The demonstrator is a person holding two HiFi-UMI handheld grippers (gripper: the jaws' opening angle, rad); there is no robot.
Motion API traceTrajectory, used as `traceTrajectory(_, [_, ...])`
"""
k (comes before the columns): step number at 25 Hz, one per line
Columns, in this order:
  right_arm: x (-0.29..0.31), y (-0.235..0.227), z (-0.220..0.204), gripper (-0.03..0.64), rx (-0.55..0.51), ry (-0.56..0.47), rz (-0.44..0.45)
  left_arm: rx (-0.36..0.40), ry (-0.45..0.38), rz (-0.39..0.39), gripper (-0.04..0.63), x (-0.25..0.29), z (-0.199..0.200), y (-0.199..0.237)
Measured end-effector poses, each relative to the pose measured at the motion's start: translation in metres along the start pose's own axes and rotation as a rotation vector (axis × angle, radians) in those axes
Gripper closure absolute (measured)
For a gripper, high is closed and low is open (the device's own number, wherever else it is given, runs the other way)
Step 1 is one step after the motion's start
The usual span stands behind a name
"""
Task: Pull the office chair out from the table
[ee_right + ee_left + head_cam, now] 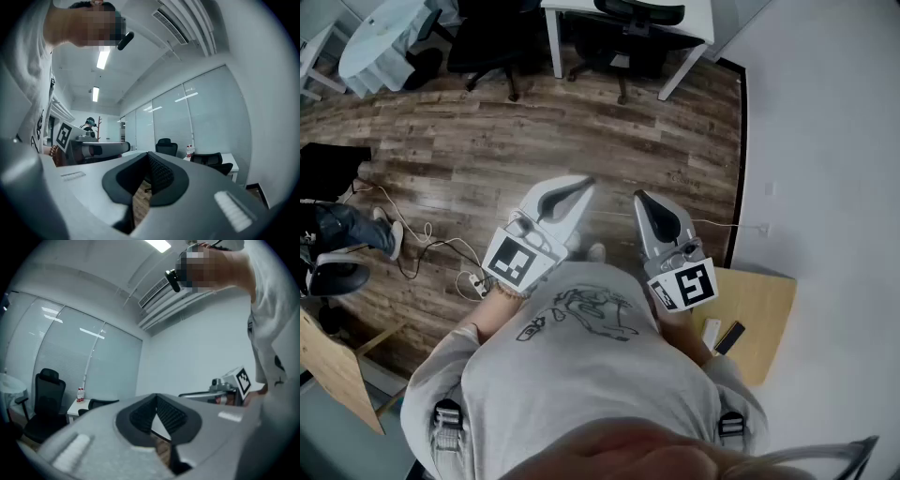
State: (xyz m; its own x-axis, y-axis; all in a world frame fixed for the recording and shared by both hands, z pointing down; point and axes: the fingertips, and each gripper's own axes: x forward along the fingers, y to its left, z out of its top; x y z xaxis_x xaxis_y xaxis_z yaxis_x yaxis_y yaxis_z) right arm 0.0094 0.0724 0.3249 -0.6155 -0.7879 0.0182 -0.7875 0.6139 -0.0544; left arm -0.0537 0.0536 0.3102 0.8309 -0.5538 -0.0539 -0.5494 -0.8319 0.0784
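A black office chair (630, 26) is tucked under the white table (698, 17) at the far end of the wooden floor. In the left gripper view its back (104, 403) shows beside the table (75, 409). The right gripper view has it (213, 162) at the table (233, 162) too. My left gripper (579, 186) and right gripper (639, 198) are held side by side in front of my chest, level, well short of the chair. Both are shut with nothing between the jaws, as the left gripper (157, 401) and right gripper (149, 159) show in their own views.
A second black chair (492, 42) and a round covered table (384, 37) stand at the far left. Cables (441, 248) trail over the floor beside a seated person's legs (342, 234). A small wooden table (761, 314) sits against the white wall on my right.
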Motion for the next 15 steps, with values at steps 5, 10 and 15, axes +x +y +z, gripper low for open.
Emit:
traceTrajectory(5, [0.016, 0.012, -0.001, 0.611, 0.005, 0.0, -0.01, -0.003, -0.001, 0.0, 0.592, -0.013, 0.002, 0.015])
traceTrajectory(10, [0.028, 0.034, -0.004, 0.611, 0.037, -0.021, 0.046, 0.002, 0.003, -0.007, 0.592, -0.029, -0.001, 0.024])
traceTrajectory(15, [0.039, 0.038, -0.006, 0.611, 0.044, -0.019, 0.037, -0.003, 0.016, 0.002, 0.592, -0.038, -0.005, 0.037])
